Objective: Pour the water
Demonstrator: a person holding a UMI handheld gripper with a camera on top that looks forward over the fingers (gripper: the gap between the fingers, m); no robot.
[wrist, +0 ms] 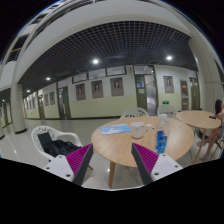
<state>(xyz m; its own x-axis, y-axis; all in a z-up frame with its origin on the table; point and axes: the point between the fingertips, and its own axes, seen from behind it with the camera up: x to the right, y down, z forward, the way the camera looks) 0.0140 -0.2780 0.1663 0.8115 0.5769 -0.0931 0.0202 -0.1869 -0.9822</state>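
A round wooden table (pixel 140 142) stands ahead of my gripper (pixel 112 165). On it, near its right side, stand a blue cup (pixel 162 142) and a clear bottle (pixel 163 123) behind it. A white cup (pixel 138 130) stands near the table's middle, and a light blue thing (pixel 115 128) lies at its far left. My gripper is open and empty, its magenta pads (pixel 81 160) spread wide, short of the table's near edge. The objects are well beyond the fingers.
A white wire chair (pixel 55 142) stands left of the table. A second wooden table (pixel 200 119) is at the right, with a person (pixel 217 120) seated beside it. Beyond is a large hall with a shiny floor, doors and framed pictures on the wall.
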